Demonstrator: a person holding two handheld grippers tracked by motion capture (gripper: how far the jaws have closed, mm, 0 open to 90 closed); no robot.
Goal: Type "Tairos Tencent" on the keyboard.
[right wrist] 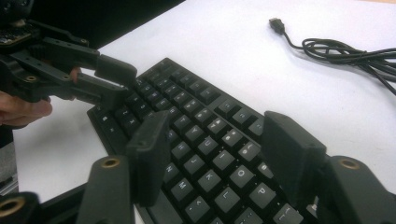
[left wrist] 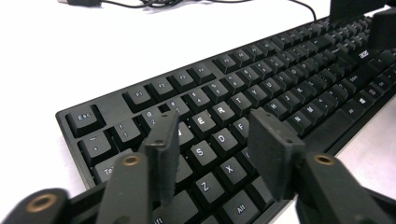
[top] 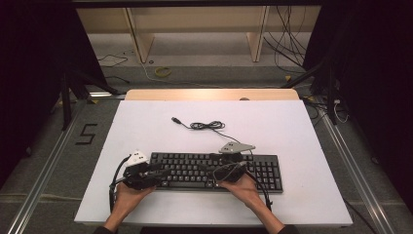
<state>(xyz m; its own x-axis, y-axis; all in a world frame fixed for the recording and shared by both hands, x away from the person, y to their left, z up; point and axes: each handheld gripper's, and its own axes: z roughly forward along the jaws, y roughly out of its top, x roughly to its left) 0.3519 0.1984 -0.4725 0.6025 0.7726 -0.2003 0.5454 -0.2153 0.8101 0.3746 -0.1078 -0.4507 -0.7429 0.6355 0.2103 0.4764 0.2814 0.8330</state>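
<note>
A black keyboard (top: 190, 168) lies across the near half of the white tabletop (top: 146, 126). Its cable (top: 207, 126) is coiled behind it and ends in a loose USB plug (top: 176, 120). My left gripper (top: 158, 170) hovers over the keyboard's left end. In the left gripper view its jaws stand open (left wrist: 215, 130) above the letter keys (left wrist: 222, 109), with nothing between them. My right gripper (top: 210, 170) sits over the keyboard's middle and points left. Its jaws are open (right wrist: 219, 135) above the keys (right wrist: 210, 140), with the left gripper (right wrist: 116, 81) beyond them.
The plug (right wrist: 276, 23) and coiled cable (right wrist: 345, 49) rest on bare white surface behind the keyboard. A wooden strip (top: 212, 94) edges the table's far side. Beyond it are shelf legs (top: 139, 34) and loose floor cables (top: 287, 44). A taped "5" (top: 86, 133) marks the floor at left.
</note>
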